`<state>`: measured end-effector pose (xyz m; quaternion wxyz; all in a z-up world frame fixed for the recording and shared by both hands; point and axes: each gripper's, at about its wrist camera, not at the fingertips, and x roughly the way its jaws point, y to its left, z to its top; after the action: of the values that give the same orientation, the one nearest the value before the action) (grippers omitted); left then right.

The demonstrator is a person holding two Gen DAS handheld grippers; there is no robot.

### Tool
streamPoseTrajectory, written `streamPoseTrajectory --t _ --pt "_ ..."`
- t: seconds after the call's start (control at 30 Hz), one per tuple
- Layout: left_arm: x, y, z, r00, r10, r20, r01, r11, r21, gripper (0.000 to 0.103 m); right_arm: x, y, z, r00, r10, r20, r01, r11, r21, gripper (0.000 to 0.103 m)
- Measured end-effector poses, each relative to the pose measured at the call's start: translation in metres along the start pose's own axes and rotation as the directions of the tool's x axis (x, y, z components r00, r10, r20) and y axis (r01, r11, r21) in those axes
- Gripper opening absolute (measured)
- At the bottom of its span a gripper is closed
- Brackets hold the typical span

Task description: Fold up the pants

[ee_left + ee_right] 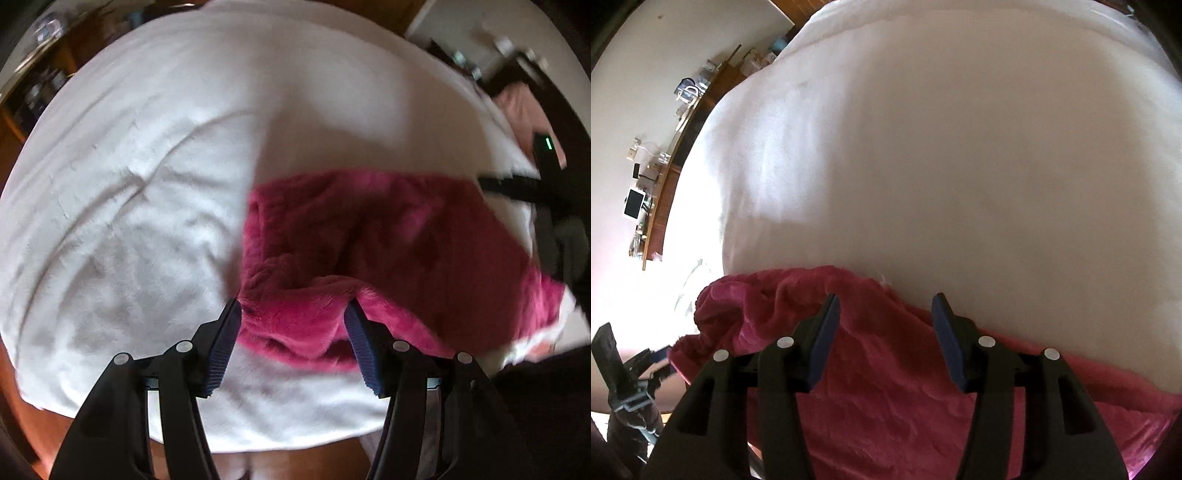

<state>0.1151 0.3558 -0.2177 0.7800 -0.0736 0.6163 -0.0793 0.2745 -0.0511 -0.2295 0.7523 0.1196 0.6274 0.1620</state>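
The pants (369, 240), a fuzzy magenta pair, lay on a white bed sheet (129, 184) that covered most of both views. In the left wrist view they sat right of centre, bunched into a thick, roughly folded heap with a raised fold at the near edge.

The left tool (293, 314) had its jaws spread wide. That near fold of the pants lay between the blue ribbed pads (223, 343), but the pads were not closed on it; whether the fabric touched them could not be told through the blur. The right tool (517, 188) showed at the right edge of this view, dark and blurred, beside the far end of the pants.

In the right wrist view the right tool (884, 302) was likewise wide open, poised above the pants (886, 387), gripping nothing. The cloth filled the lower part of that view, its crumpled edge meeting the sheet (942, 147) just past the fingertips. A wooden shelf (670, 177) with small clutter ran along the wall at left.
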Motion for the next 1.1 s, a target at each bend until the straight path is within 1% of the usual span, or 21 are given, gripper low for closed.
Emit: streamPoseTrajectory --t 0.07,0.17,0.27,0.3,0.37,0.4,0.43,0.47,0.5,0.53,0.57,0.63,0.73,0.77,0.8,0.83,0.87,0.9,0.97,1.03,1.1 --pt "0.003 0.008 -0.013 0.998 0.039 -0.048 -0.039 0.999 0.014 0.058 0.008 0.004 0.001 1.0 -0.008 -0.005 0.008 1.0 0.001 0.053" --pt "0.011 0.032 -0.04 0.985 0.107 -0.136 -0.108 0.994 0.005 0.058 0.015 0.003 -0.001 1.0 -0.012 -0.022 0.012 1.0 0.0 0.053" --pt "0.013 0.057 -0.052 0.978 0.134 -0.159 -0.148 0.986 -0.078 0.056 0.021 0.001 0.001 0.999 -0.015 -0.033 0.015 1.0 0.006 0.053" --pt "0.013 0.066 -0.051 0.981 0.124 -0.146 -0.146 0.978 -0.146 0.056 0.022 0.0 0.002 0.999 -0.014 -0.034 0.014 1.0 0.008 0.053" --pt "0.011 0.067 -0.042 0.992 0.076 -0.097 -0.095 0.973 -0.211 0.056 0.025 0.001 0.006 0.999 0.0 -0.035 0.0 1.0 0.02 0.053" --pt "0.011 0.06 -0.031 0.997 0.053 -0.049 -0.063 0.971 -0.23 0.057 0.027 0.001 0.008 0.999 0.01 -0.041 -0.009 0.999 0.031 0.053" --pt "0.013 0.055 -0.024 0.999 0.035 -0.024 -0.04 0.972 -0.232 0.058 0.029 0.002 0.01 0.999 0.017 -0.045 -0.016 0.999 0.037 0.053" --pt "0.017 0.043 -0.011 1.0 0.002 0.013 0.001 0.973 -0.23 0.058 0.032 0.003 0.012 0.998 0.031 -0.052 -0.029 0.999 0.044 0.053" --pt "0.021 0.036 -0.003 0.999 -0.017 0.029 0.023 0.973 -0.23 0.058 0.035 0.004 0.013 0.997 0.042 -0.062 -0.039 0.998 0.049 0.053" --pt "0.028 0.025 0.01 0.998 -0.053 0.045 0.061 0.972 -0.225 0.059 0.038 0.005 0.014 0.996 0.05 -0.073 -0.046 0.997 0.053 0.053" --pt "0.033 0.017 0.018 0.996 -0.068 0.054 0.078 0.973 -0.217 0.06 0.043 0.006 0.015 0.995 0.059 -0.085 -0.055 0.997 0.055 0.053" --pt "0.051 -0.003 0.04 0.997 -0.064 0.037 0.07 0.98 -0.188 0.06 0.051 0.01 0.015 0.993 0.051 -0.104 -0.047 0.998 0.045 0.053" --pt "0.082 -0.012 0.061 0.999 -0.038 -0.015 0.035 0.985 -0.172 0.06 0.063 0.013 0.018 0.993 0.03 -0.118 -0.027 0.999 0.03 0.053" --pt "0.09 -0.012 0.064 0.999 -0.023 -0.034 0.016 0.984 -0.177 0.056 0.065 0.014 0.019 0.993 0.025 -0.119 -0.022 0.999 0.026 0.051" --pt "0.101 -0.007 0.068 0.998 0.007 -0.057 -0.019 0.979 -0.201 0.05 0.066 0.015 0.019 0.994 0.015 -0.112 -0.014 1.0 0.017 0.037" --pt "0.108 -0.003 0.07 0.997 0.027 -0.076 -0.044 0.973 -0.228 0.039 0.067 0.018 0.019 0.994 -0.012 -0.107 0.012 1.0 0.001 0.03" --pt "0.115 0.004 0.072 0.995 0.04 -0.091 -0.063 0.962 -0.267 0.032 0.067 0.02 0.018 0.994 -0.036 -0.099 0.035 0.999 -0.014 0.024" --pt "0.117 0.007 0.072 0.995 0.048 -0.087 -0.071 0.955 -0.287 0.029 0.065 0.024 0.018 0.995 -0.048 -0.083 0.046 0.998 -0.031 0.02" --pt "0.115 0.006 0.075 0.994 0.082 -0.066 -0.098 0.95 -0.296 0.026 0.062 0.032 0.017 0.995 -0.079 -0.054 0.076 0.995 -0.058 0.017" --pt "0.111 0.001 0.077 0.991 0.129 -0.043 -0.136 0.952 -0.276 0.026 0.062 0.04 0.018 0.993 -0.114 -0.021 0.112 0.99 -0.082 0.017" --pt "0.108 -0.002 0.078 0.986 0.168 -0.018 -0.166 0.945 -0.283 0.026 0.066 0.041 0.018 0.991 -0.131 -0.013 0.129 0.988 -0.083 0.017"
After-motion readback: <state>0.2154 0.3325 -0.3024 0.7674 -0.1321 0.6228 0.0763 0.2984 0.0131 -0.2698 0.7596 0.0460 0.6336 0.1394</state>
